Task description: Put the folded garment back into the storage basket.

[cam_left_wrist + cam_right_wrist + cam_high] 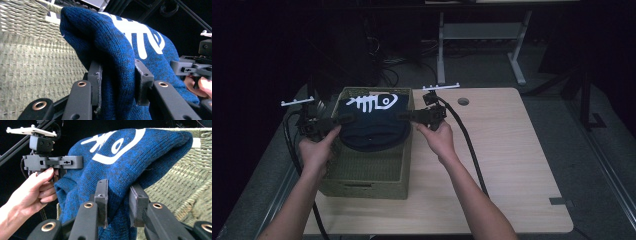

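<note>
Above the open woven basket (pixel 367 172), a blue knitted garment (pixel 372 127) with a white fish-skeleton print hangs stretched between two hand-held tongs, its lower fold sagging toward the basket's interior. Whether that fold touches the basket floor cannot be told from the high view. The left tongs (pixel 117 82) are clamped on a thick bunch of the knit at one side; the pads press into the fabric from both flanks, as the left gripper view shows. The right tongs (pixel 118 201) are clamped likewise on the opposite side, with cloth bulging between the pads. The person's left hand (pixel 317 150) and right hand (pixel 439 140) hold the tools at about the same height, either side of the basket, which stands at the left part of the light wooden counter (pixel 512 165).

Judged risks from this state: each grip takes only a gathered fold, so a pull outward by either hand could draw the knit through the pads and drop one side. Uneven lowering could leave the garment draped over the basket's rim (pixel 409 107) rather than inside. A loose loop of knit may also snag on a pad edge at release.
</note>
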Motion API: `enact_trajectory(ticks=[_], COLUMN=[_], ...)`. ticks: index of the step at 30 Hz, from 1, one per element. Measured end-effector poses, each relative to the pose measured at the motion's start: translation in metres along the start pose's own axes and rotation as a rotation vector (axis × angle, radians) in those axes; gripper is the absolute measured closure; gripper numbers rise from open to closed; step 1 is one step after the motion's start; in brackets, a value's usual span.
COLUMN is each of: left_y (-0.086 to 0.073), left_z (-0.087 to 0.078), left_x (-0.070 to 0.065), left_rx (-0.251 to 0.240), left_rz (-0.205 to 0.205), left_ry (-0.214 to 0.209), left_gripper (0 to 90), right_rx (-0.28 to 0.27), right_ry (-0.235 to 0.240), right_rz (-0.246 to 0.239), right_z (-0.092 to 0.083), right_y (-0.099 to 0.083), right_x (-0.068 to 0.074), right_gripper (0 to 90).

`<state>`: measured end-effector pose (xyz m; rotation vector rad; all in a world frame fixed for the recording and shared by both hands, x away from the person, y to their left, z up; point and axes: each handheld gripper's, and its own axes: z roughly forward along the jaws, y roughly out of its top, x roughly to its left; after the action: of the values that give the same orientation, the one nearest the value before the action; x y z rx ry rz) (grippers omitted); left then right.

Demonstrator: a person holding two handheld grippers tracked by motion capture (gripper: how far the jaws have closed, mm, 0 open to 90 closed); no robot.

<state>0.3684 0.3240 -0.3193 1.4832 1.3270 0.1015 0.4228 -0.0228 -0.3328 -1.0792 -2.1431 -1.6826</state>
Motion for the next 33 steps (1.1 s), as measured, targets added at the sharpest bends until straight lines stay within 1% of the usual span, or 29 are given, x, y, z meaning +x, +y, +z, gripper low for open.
enact_trajectory(ticks=[2,8,12,14,16,21,23,25,28,31,33], left_y=[0.001,-0.001,-0.006,-0.007,-0.008,-0.010,-0.011,-0.012,-0.013,-0.014,-0.014], left_z=[-0.001,-0.006,-0.008,-0.009,-0.009,-0.009,-0.008,-0.008,-0.007,-0.006,-0.006], left_x=[0.003,0.013,0.023,0.027,0.031,0.035,0.036,0.036,0.037,0.040,0.041], left_rx=[0.003,0.009,0.009,0.015,0.020,0.028,0.032,0.035,0.042,0.051,0.058], left_rz=[-0.010,-0.020,-0.041,-0.046,-0.056,-0.055,-0.055,-0.040,-0.041,-0.055,-0.047], left_ry=[0.006,0.025,0.036,0.041,0.044,0.063,0.077,0.096,0.103,0.104,0.119], left_gripper=[64.4,64.4,64.3,64.3,64.3,63.6,63.3,63.6,63.5,62.9,62.8], right_rx=[0.002,0.009,0.022,0.032,0.039,0.047,0.052,0.058,0.057,0.067,0.067], right_ry=[0.002,0.004,-0.015,-0.019,-0.021,-0.039,-0.044,-0.048,-0.050,-0.055,-0.056], right_rz=[0.004,0.014,0.015,0.008,0.011,0.009,0.011,0.005,0.007,0.020,0.031], right_z=[0.004,0.018,0.028,0.033,0.036,0.043,0.045,0.047,0.050,0.053,0.056], right_y=[0.000,-0.003,-0.006,-0.008,-0.009,-0.012,-0.014,-0.015,-0.019,-0.023,-0.025], right_x=[0.001,0.000,0.000,0.000,0.001,0.000,0.000,0.000,-0.001,-0.003,-0.005], right_gripper=[71.8,71.8,71.8,71.8,71.8,71.7,71.7,71.5,71.5,71.5,71.5])
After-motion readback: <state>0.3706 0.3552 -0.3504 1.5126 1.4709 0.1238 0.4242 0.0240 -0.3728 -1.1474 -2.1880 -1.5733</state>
